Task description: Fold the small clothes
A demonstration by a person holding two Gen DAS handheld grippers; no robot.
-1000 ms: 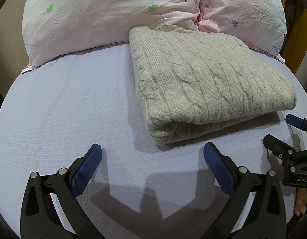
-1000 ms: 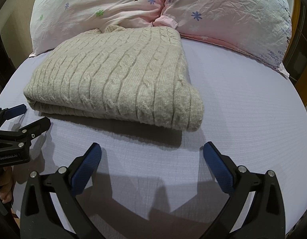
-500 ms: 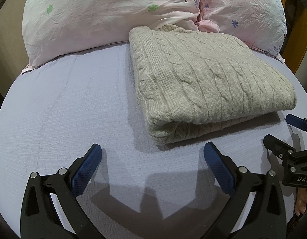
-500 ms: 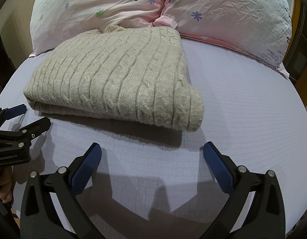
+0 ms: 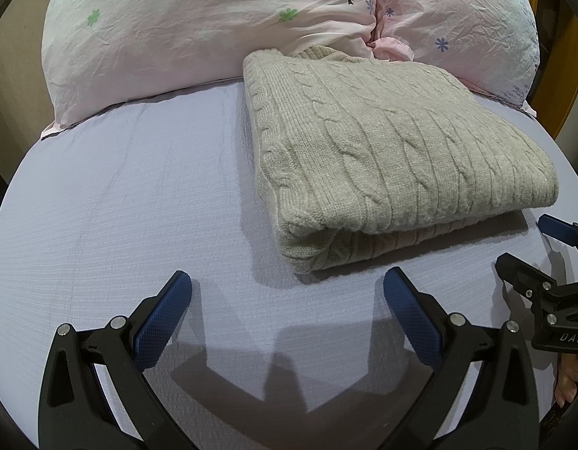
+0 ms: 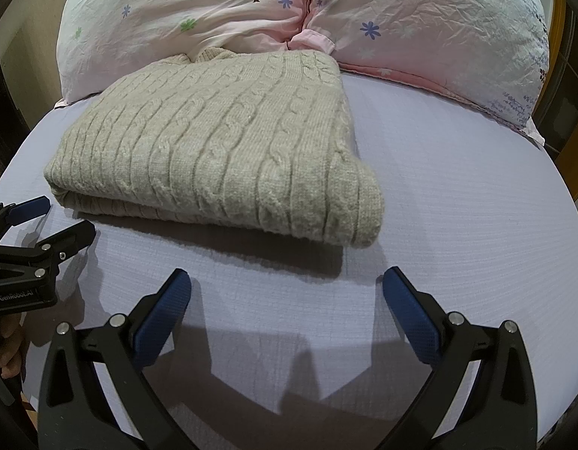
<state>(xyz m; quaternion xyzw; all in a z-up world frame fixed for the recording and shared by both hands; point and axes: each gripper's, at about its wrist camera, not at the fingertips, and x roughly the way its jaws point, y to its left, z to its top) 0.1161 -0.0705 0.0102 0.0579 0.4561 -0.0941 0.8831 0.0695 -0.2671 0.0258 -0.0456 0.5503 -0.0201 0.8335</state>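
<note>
**Folded sweater on bed, both tongs released and empty**

The beige cable-knit sweater [image 5: 394, 161] is lying folded in a neat rectangle on the bed [image 5: 120, 206], which is covered by a lavender sheet. Its far edge is touching the pillows: the sweater's ribbed edge is tucking against the seam where the two meet. The left pillow [image 5: 198, 33] is showing small flower prints and a tree print; the right pillow [image 5: 469, 26] is pinker, with blue flowers. The fold's layered edge is facing the cameras, casting a shadow on the sheet.

The left tongs [image 5: 287, 302] are sitting spread wide, gripping nothing, hovering over bare sheet just in front of the sweater's near-left corner, not touching it. The blue pads [image 5: 163, 318] are both clear of the fabric.

The right tongs [image 6: 287, 302] are likewise spread wide and empty, sitting near the sweater's near-right corner, apart from it.

Each tool is showing up in the other's view: right tongs at the right edge of the left wrist view, left tongs at the left edge of the right wrist view, both beside the sweater's near edge. Fingertips of the holding hands are peeking in at those frame edges.
</note>
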